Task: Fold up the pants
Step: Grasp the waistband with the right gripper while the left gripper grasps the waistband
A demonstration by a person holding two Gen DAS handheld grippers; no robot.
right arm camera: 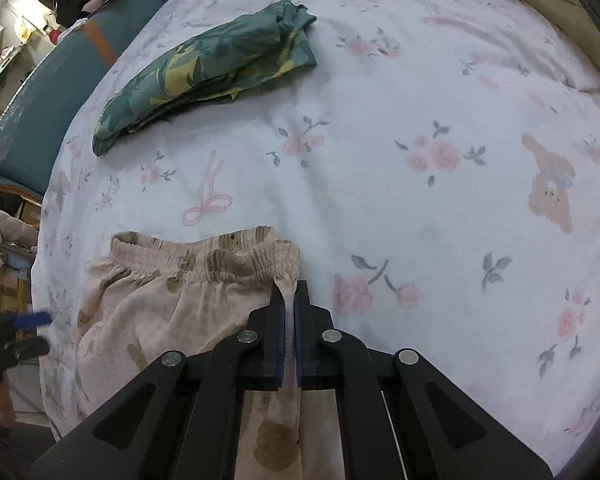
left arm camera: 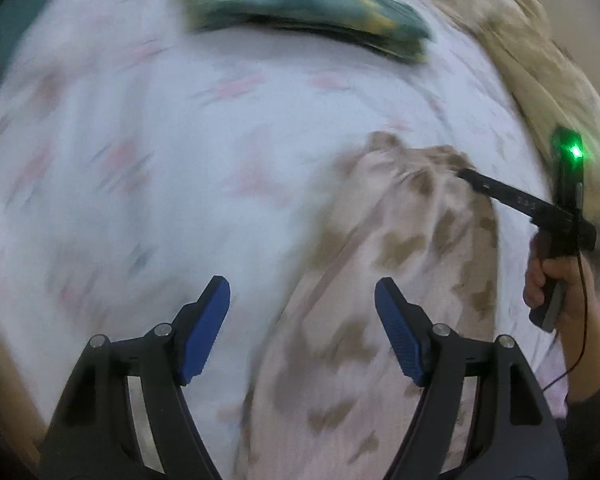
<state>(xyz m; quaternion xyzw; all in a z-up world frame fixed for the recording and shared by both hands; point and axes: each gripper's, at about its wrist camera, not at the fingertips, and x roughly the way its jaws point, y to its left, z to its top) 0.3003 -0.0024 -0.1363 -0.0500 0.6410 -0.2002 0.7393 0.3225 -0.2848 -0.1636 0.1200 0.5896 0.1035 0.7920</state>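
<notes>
Pale pink pants with brown patches (right arm camera: 172,292) lie on the floral bed sheet (right arm camera: 420,100), waistband away from me. My right gripper (right arm camera: 287,292) is shut on the right end of the elastic waistband. It also shows in the blurred left wrist view (left arm camera: 466,174), pinching the pants (left arm camera: 380,300). My left gripper (left arm camera: 302,300) is open and empty, hovering above the pants' left side near the front of the bed.
A folded green and yellow garment (right arm camera: 204,68) lies at the back left of the bed. A beige blanket (left arm camera: 540,64) is bunched along the right edge. A teal bed frame (right arm camera: 48,92) and room clutter are at the left.
</notes>
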